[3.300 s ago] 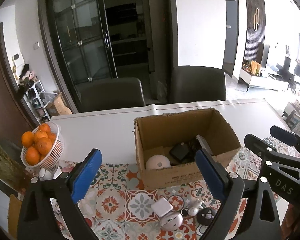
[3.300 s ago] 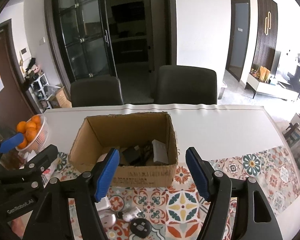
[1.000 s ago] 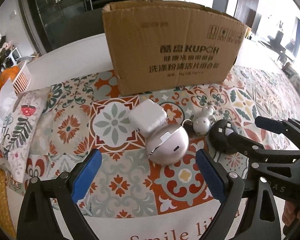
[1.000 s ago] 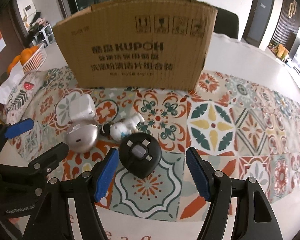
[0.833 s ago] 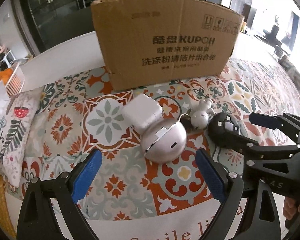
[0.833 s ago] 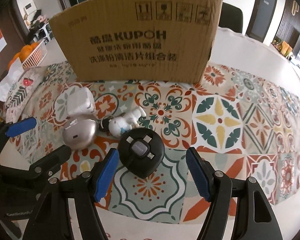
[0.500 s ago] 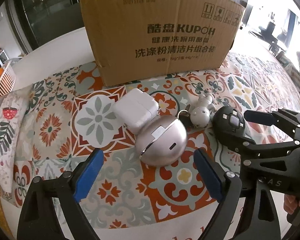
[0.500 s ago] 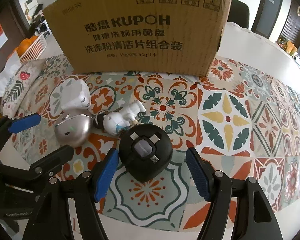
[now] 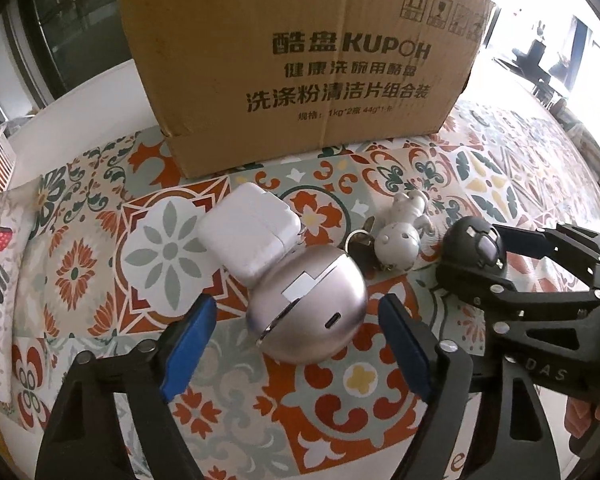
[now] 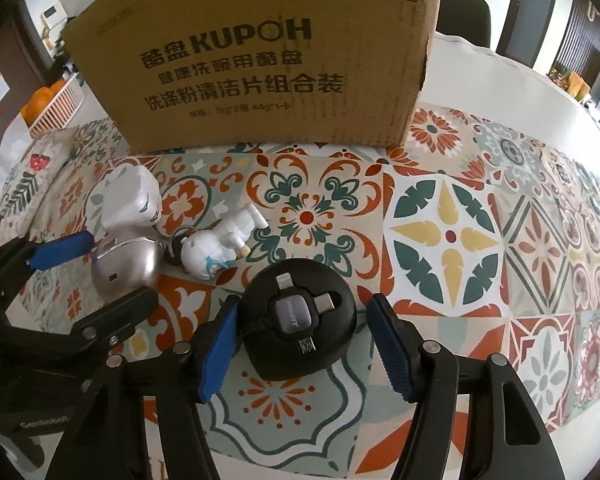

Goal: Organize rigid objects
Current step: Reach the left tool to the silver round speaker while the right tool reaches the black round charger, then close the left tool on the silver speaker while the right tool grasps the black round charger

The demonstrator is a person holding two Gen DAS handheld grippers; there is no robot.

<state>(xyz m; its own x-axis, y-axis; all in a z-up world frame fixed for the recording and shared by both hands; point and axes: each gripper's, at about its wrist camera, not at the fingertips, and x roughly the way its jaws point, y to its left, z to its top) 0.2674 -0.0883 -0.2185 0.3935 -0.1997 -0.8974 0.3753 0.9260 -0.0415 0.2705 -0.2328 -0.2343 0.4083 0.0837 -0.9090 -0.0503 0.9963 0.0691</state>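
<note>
Right wrist: patterned tablecloth (image 10: 452, 236); cardboard box (image 10: 260, 52); dark doors behind

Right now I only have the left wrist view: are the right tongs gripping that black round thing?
Observer: Not yet. In the right wrist view the right tongs are closing around the black cable reel, but a gap shows at the right-hand pad.
Operator: Anything behind the box I can't see?
Observer: A dark chair back stands beyond the cardboard box.
</note>
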